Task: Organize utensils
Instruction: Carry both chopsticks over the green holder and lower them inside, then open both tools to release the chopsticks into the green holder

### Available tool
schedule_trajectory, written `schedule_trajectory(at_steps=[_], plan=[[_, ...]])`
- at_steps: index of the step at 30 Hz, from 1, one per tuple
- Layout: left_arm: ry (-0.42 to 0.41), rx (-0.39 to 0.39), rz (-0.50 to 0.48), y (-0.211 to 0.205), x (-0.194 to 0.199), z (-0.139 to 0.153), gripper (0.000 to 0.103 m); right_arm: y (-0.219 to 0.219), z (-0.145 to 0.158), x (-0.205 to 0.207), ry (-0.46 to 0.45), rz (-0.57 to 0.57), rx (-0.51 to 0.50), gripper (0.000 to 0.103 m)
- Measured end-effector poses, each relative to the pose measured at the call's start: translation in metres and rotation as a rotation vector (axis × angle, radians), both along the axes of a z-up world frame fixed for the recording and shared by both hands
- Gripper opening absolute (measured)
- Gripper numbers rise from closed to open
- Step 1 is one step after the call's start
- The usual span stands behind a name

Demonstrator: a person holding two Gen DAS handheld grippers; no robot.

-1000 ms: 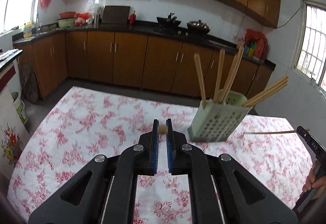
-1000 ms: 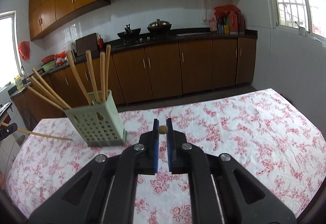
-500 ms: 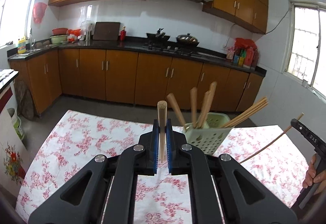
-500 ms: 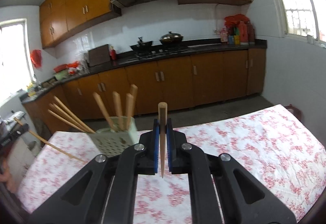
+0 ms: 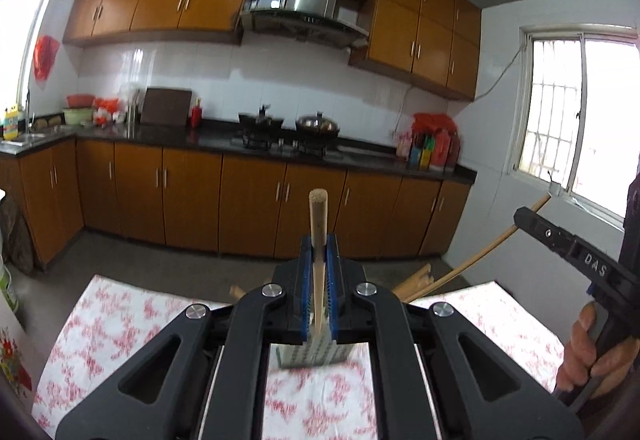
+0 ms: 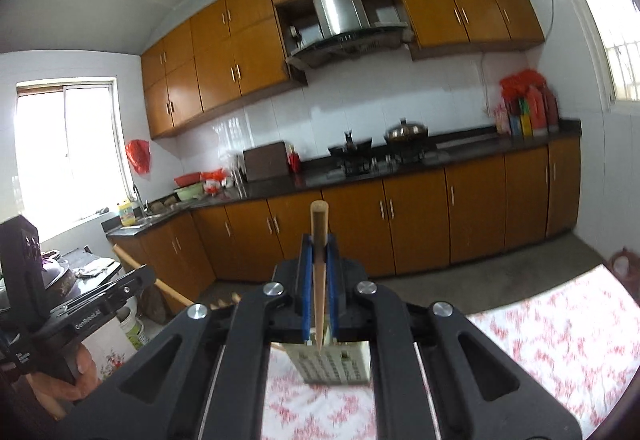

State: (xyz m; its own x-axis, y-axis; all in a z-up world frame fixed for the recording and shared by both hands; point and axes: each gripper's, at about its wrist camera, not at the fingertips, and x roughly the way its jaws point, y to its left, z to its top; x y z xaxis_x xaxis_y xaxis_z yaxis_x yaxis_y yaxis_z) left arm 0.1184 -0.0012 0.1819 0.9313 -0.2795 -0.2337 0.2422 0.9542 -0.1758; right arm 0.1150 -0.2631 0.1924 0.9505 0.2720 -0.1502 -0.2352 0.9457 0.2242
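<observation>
The left gripper (image 5: 318,280) is clamped on an upright wooden chopstick (image 5: 318,224); the right gripper (image 6: 319,280) pinches another chopstick (image 6: 319,240). Both stand above the green utensil basket (image 6: 334,366) mid-tablecloth. They look light, stiff and smooth; a mid-shaft hold suits.

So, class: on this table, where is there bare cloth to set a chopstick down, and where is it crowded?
Free: the cloth left of the holder, out to the table edge, and the cloth right of the holder in the right view. Crowded: the middle, around the holder with its chopsticks.

Utensil basket (image 5: 308,355) stands on the table (image 5: 120,324), before the counter (image 5: 360,155).
</observation>
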Motion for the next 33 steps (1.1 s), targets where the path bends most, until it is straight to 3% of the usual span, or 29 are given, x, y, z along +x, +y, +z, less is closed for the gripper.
schedule_trajectory(at_steps=[5, 11, 18, 24, 26, 28, 33], plan=[[-0.025, -0.034, 0.04, -0.007, 0.021, 0.003, 0.007, 0.012, 0.004, 0.017, -0.038, -0.028, -0.028, 0.008], [-0.012, -0.034, 0.078, -0.013, 0.05, -0.018, 0.007, 0.021, -0.018, 0.055, 0.008, -0.048, -0.05, 0.008], [0.062, -0.033, 0.074, -0.015, 0.073, -0.045, 0.007, 0.027, -0.047, 0.088, 0.091, -0.052, -0.054, 0.008], [0.106, -0.048, 0.049, -0.014, 0.077, -0.054, 0.008, 0.03, -0.055, 0.093, 0.102, -0.055, -0.069, 0.013], [0.108, -0.051, 0.046, -0.012, 0.074, -0.053, 0.015, 0.028, -0.056, 0.092, 0.1, -0.06, -0.062, 0.022], [0.102, -0.059, 0.051, -0.009, 0.071, -0.05, 0.038, 0.023, -0.056, 0.088, 0.097, -0.07, -0.044, 0.025], [0.079, -0.084, 0.061, 0.002, 0.06, -0.042, 0.042, 0.01, -0.055, 0.077, 0.084, -0.102, -0.019, 0.036]])
